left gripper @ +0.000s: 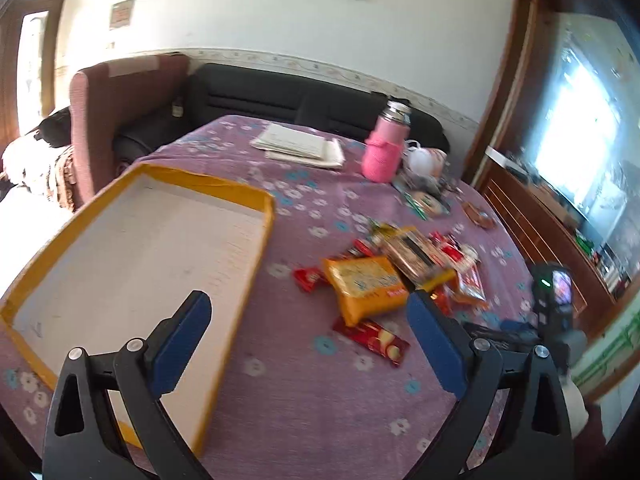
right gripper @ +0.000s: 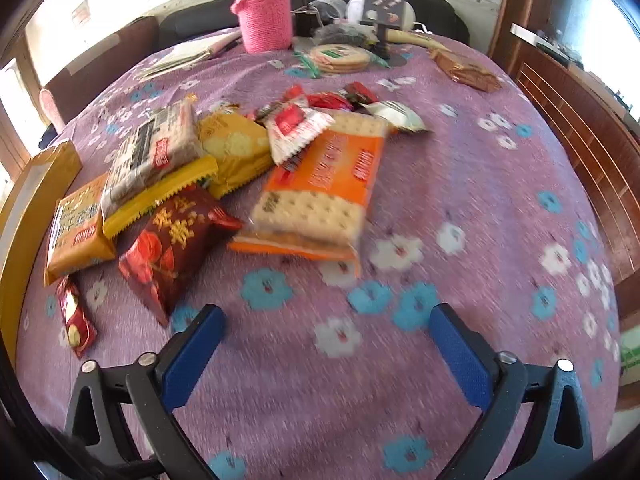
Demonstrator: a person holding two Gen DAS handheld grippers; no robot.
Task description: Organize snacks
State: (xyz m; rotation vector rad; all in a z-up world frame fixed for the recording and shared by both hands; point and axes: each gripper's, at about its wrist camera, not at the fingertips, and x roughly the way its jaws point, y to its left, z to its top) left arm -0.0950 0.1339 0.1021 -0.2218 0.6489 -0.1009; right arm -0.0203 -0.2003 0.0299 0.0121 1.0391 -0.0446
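A pile of snack packets lies on the purple flowered tablecloth (left gripper: pixel 304 380). In the right wrist view an orange cracker pack (right gripper: pixel 320 192) lies just beyond my right gripper (right gripper: pixel 326 318), which is open and holds nothing. Left of it lie a dark red packet (right gripper: pixel 172 240), a yellow packet (right gripper: pixel 236 148) and a grey-wrapped cracker pack (right gripper: pixel 156 148). In the left wrist view my left gripper (left gripper: pixel 308 308) is open and empty. It hangs between the yellow-rimmed empty tray (left gripper: pixel 136 248) and an orange biscuit pack (left gripper: pixel 366 284). A small red bar (left gripper: pixel 372 340) lies near its right finger.
A pink-sleeved flask (left gripper: pixel 386 148) and papers (left gripper: pixel 300 146) stand at the table's far side. Round crackers (right gripper: pixel 340 58), a brown packet (right gripper: pixel 466 70) and clutter lie far right. A sofa (left gripper: pixel 260 92) and chair (left gripper: pixel 120 108) lie behind. My right gripper's body (left gripper: pixel 554 300) shows at right.
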